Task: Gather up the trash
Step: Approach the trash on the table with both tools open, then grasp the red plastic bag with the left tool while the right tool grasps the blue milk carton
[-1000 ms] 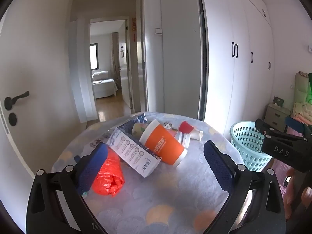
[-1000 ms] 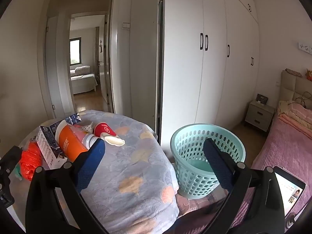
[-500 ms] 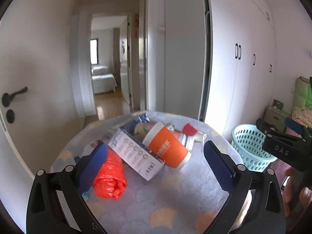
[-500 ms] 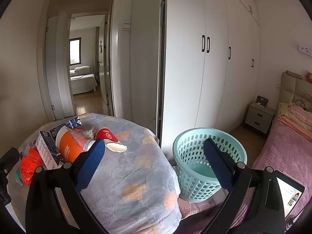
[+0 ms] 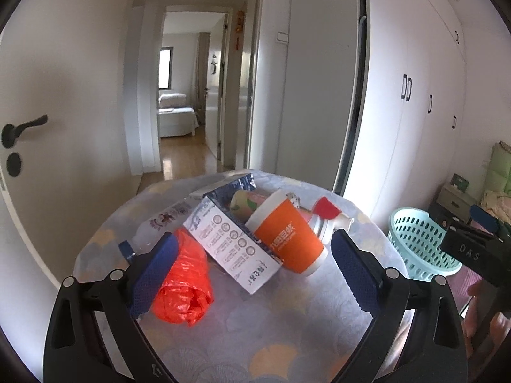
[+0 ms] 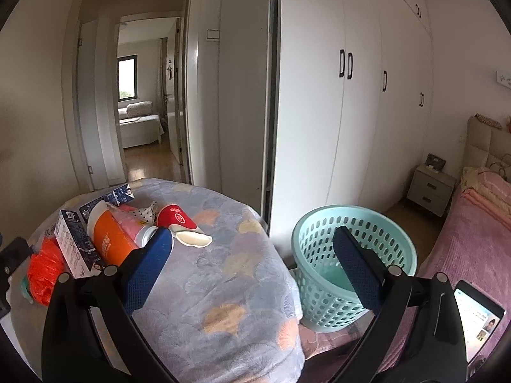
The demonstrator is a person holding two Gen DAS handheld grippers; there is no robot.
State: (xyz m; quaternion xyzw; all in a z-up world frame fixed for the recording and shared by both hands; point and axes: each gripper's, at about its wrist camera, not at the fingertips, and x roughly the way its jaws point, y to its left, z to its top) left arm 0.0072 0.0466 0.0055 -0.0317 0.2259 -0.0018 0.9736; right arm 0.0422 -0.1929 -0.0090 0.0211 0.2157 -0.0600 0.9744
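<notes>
A pile of trash lies on a round table [image 5: 255,344] with a patterned cloth. It holds an orange paper cup [image 5: 287,242] on its side, a blue-and-white carton [image 5: 233,245], a crumpled red plastic bag [image 5: 183,287], a squashed red cup [image 5: 329,212] and a clear bottle [image 5: 143,239]. My left gripper [image 5: 255,274] is open and empty, just in front of the pile. My right gripper [image 6: 255,274] is open and empty over the table's right edge, between the pile and a teal basket [image 6: 351,261]. The orange cup [image 6: 111,242] and red cup [image 6: 179,220] also show in the right wrist view.
The teal basket [image 5: 421,242] stands on the floor right of the table. White wardrobes [image 6: 367,95] line the wall behind. An open doorway [image 5: 188,95] leads to another room. A pink bed [image 6: 472,239], a nightstand [image 6: 431,188] and a phone [image 6: 479,319] are at right.
Both grippers have drifted slightly; the trash pile sits a little further right in the left view and the basket a little higher in the right view. Both stay open.
</notes>
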